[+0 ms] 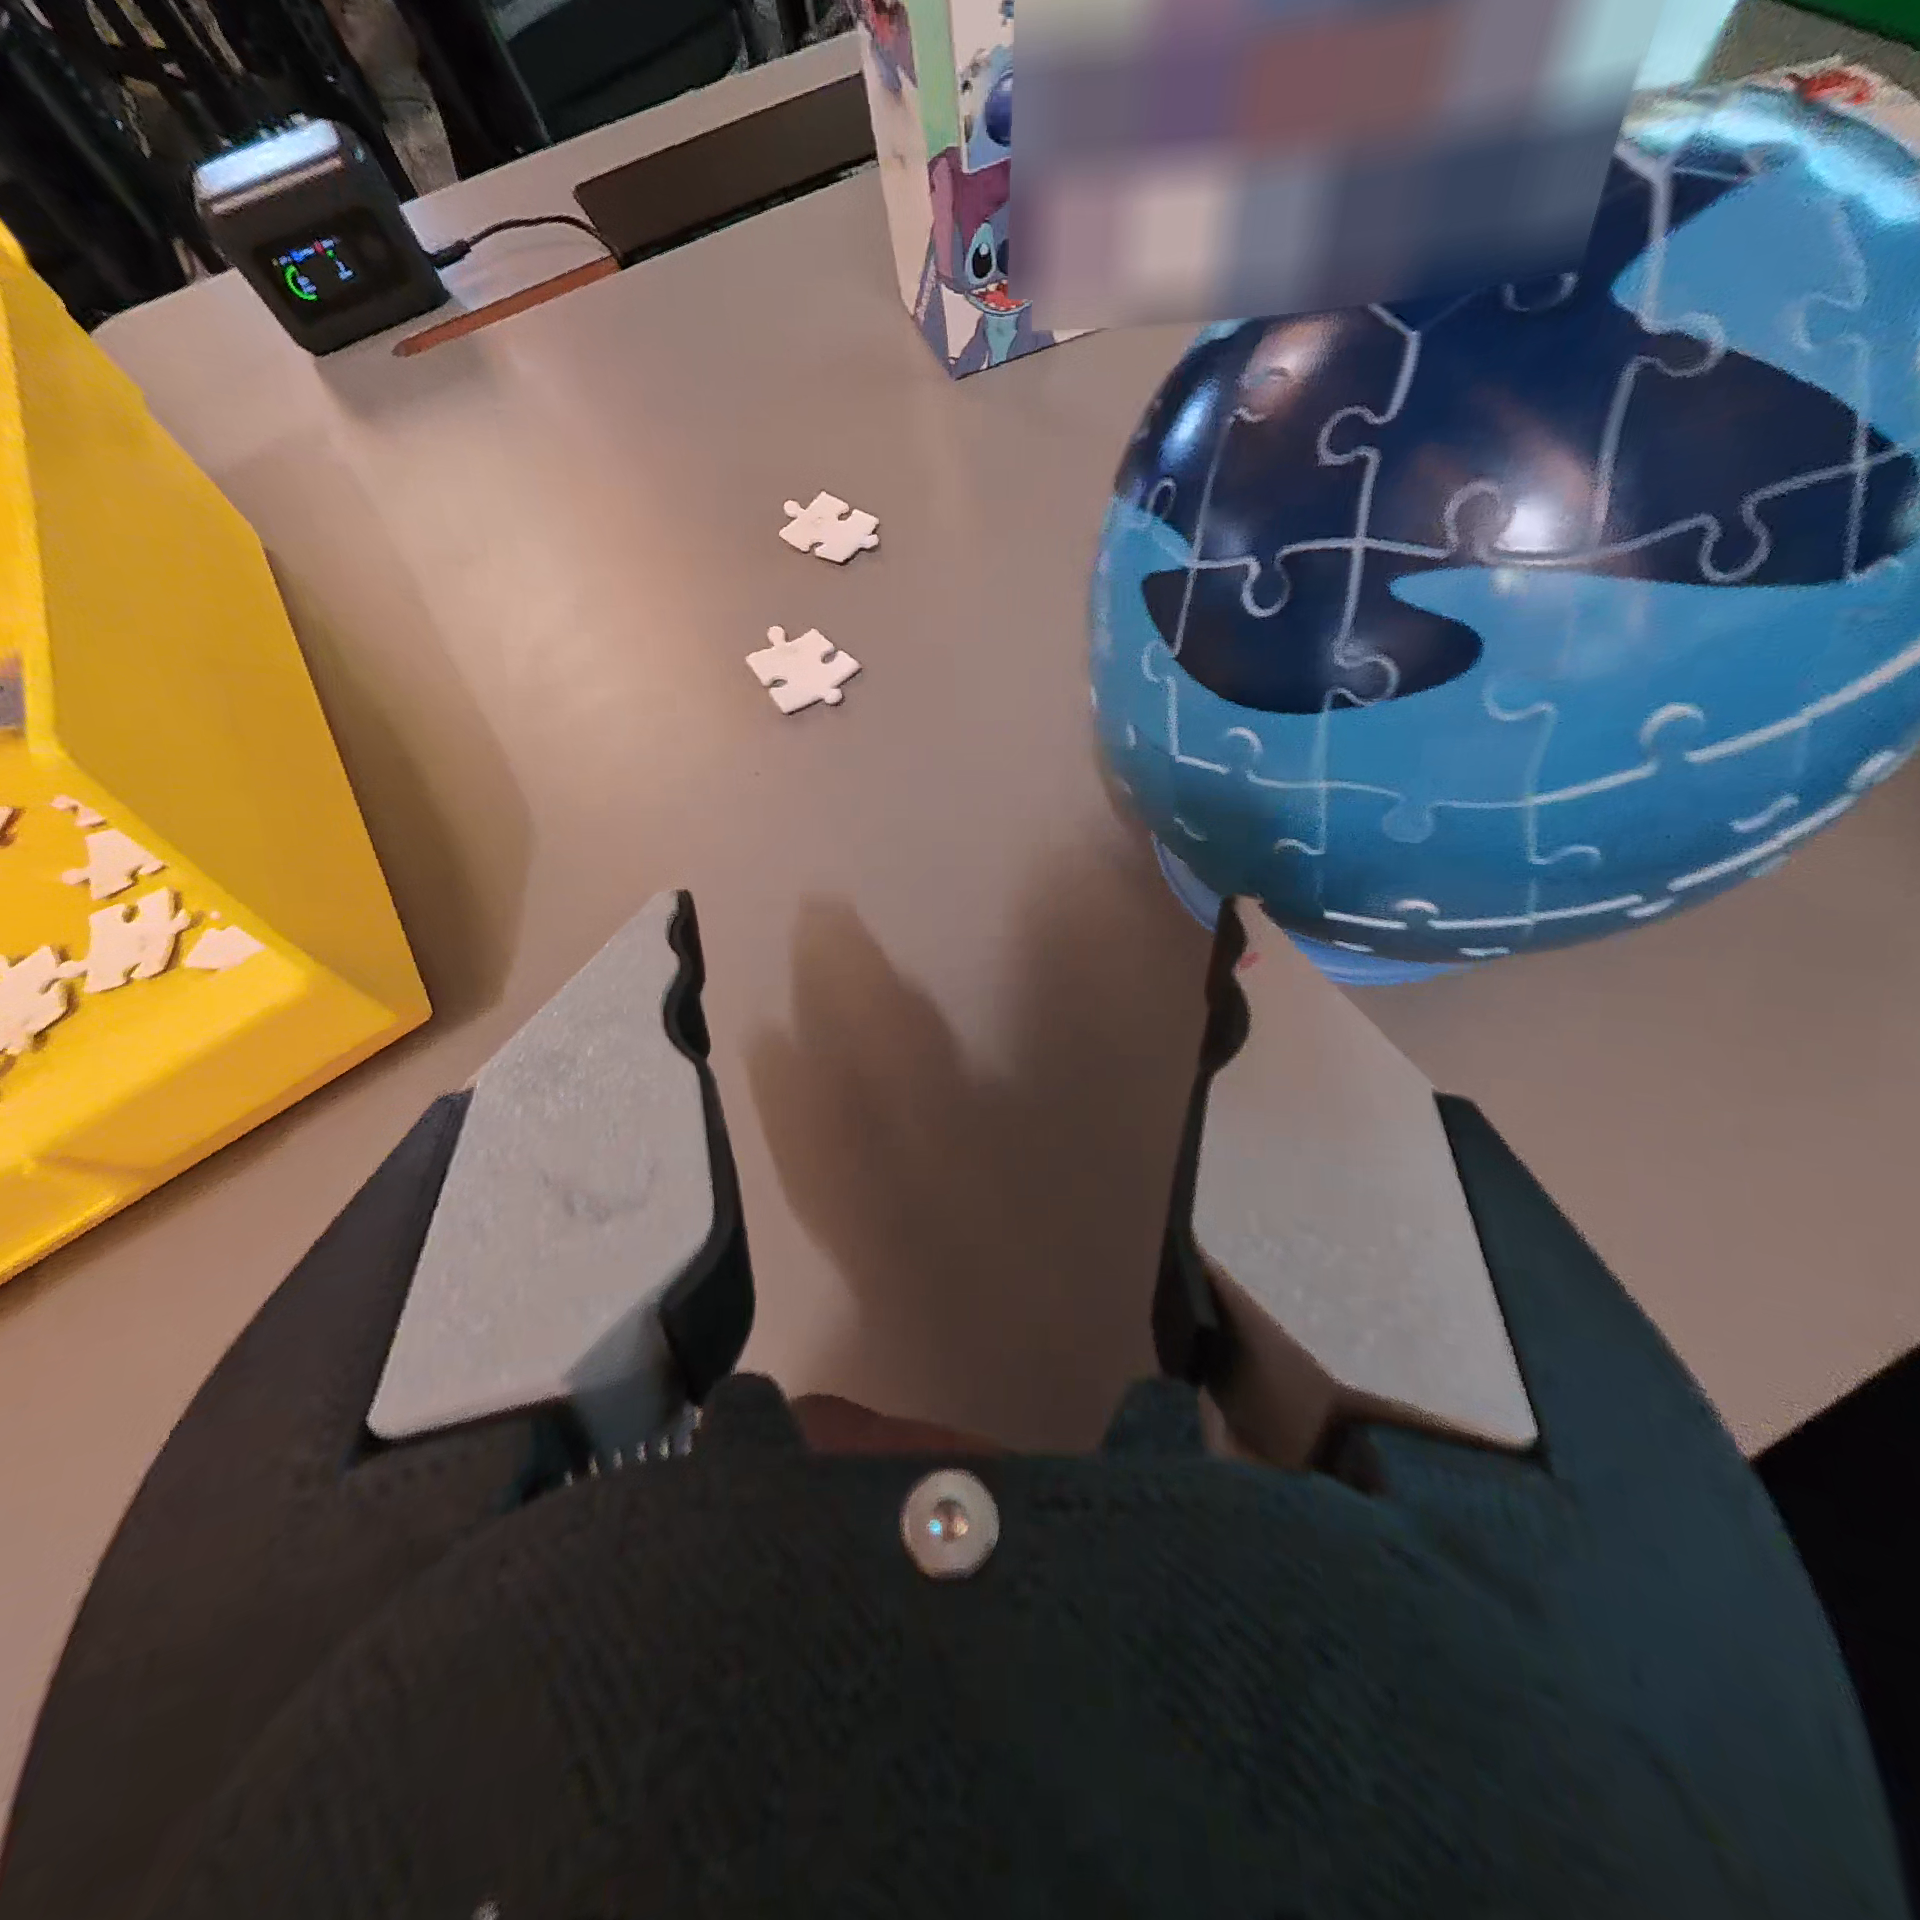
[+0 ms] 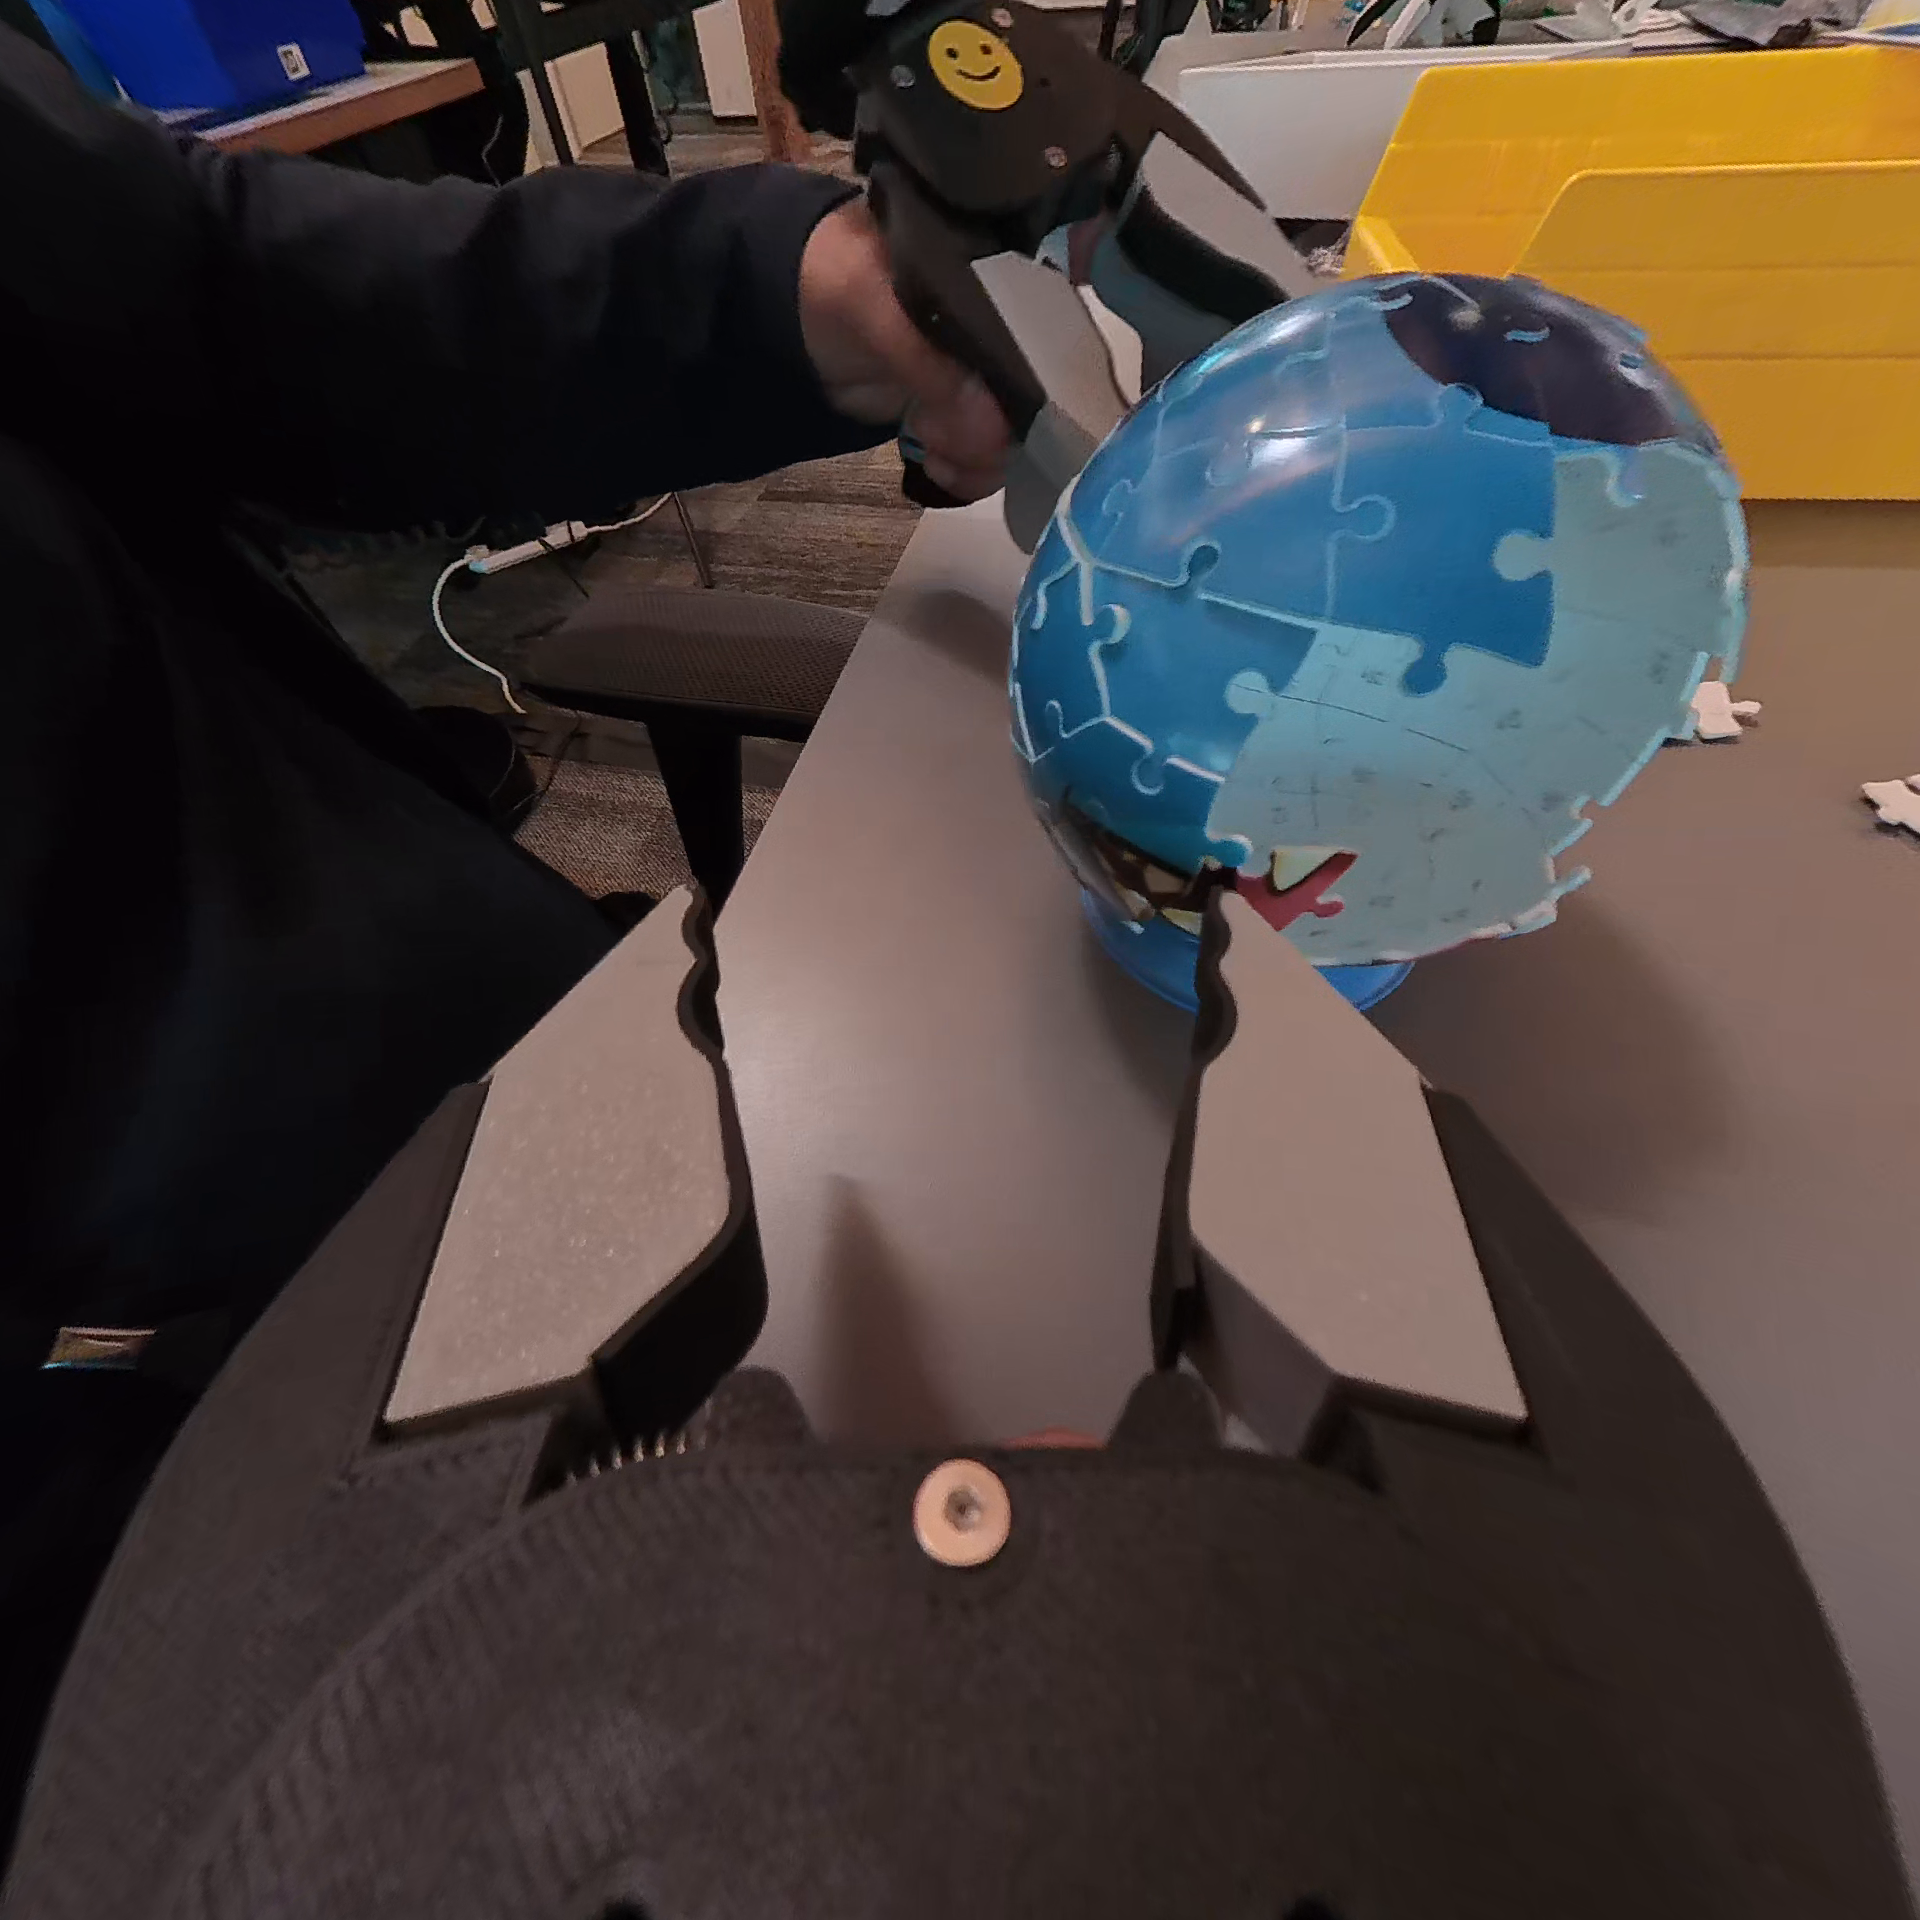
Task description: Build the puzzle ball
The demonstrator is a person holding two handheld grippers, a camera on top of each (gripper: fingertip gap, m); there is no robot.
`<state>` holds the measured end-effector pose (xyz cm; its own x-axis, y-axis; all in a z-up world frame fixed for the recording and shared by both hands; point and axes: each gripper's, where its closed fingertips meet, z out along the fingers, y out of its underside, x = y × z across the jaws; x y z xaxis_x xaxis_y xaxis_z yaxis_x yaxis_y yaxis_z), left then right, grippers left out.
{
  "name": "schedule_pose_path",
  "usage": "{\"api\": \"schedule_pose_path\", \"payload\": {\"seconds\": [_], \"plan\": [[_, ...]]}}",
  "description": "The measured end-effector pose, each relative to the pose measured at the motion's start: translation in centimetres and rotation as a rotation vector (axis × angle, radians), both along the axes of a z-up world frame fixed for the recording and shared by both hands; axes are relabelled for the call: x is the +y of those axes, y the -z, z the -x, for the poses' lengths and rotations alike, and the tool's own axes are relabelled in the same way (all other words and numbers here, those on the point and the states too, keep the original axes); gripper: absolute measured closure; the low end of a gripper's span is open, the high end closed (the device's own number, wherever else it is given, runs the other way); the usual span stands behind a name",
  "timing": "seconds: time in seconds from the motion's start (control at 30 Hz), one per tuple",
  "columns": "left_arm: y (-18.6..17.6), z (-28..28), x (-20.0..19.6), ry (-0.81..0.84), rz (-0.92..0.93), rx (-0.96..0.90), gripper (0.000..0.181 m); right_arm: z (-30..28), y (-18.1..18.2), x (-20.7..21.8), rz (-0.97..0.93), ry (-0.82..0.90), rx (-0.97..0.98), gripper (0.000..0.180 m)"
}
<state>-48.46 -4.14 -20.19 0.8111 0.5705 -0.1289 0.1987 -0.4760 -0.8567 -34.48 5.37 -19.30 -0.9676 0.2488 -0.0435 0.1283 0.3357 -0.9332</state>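
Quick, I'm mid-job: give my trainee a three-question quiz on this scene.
1. True or false: the left claw is shut on a piece.
2. How many loose pieces lie on the open table between the yellow bin and the puzzle ball?
3. The ball's uncovered, pale patch faces which camera: A left wrist, B right wrist?

Key: 1 false, it is open and empty; 2 two; 3 B.

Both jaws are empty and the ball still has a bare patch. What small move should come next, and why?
Probably ease the open left gripper forward and down over the nearer loose piece on the table. Both grippers hold nothing, the puzzle ball still shows an uncovered pale area, and that piece lies free straight ahead.
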Motion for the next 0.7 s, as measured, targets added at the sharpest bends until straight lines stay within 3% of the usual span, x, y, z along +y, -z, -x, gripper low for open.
{"api": "schedule_pose_path", "payload": {"seconds": [0.17,0.37,0.7], "plan": [[0.6,1.0,-1.3,-0.040,0.058,0.009,0.086,0.7,-0.1,1.9,-0.039,0.061,0.036,0.087],[1.7,1.1,-1.8,-0.056,0.047,-0.029,0.087,1.2,-3.2,5.3,0.097,0.100,0.011,0.088],[1.4,-2.4,-0.1,0.098,-0.006,-0.058,0.083,1.9,-4.1,8.4,0.078,0.169,0.044,0.089]]}}
